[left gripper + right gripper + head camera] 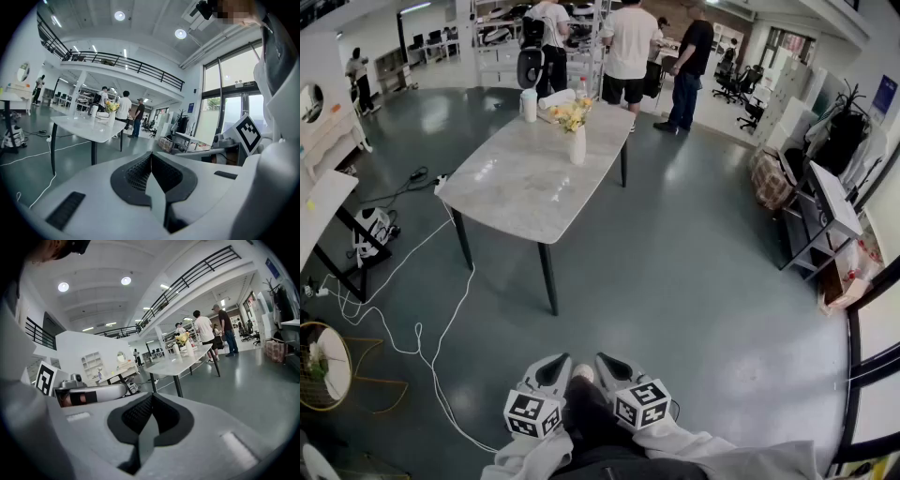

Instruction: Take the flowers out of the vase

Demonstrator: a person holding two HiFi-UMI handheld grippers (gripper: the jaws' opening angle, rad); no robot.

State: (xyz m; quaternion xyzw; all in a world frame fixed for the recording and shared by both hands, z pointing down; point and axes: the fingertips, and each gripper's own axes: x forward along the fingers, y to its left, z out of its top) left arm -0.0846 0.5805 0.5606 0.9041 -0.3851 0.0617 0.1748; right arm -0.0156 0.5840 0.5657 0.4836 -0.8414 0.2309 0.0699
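Observation:
A white vase (pixel 577 145) with yellow flowers (pixel 572 114) stands near the far end of a long pale table (pixel 525 183), well ahead of me. Both grippers hang low in front of my body, side by side, far from the table. My left gripper (pixel 551 367) is shut with nothing between its pads (pixel 140 171). My right gripper (pixel 609 366) is shut and empty too, its pads (pixel 140 413) meeting. The left gripper view shows the flowers (pixel 111 107) small on the table (pixel 89 129). The right gripper view shows the flowers (pixel 182 339) on the table (pixel 187 363).
A white jug (pixel 529 105) stands at the table's far end, where several people (pixel 630 52) stand. White cables (pixel 422 347) trail over the floor at left. A round side table (pixel 323 366) is at lower left; shelves and boxes (pixel 820 225) line the right.

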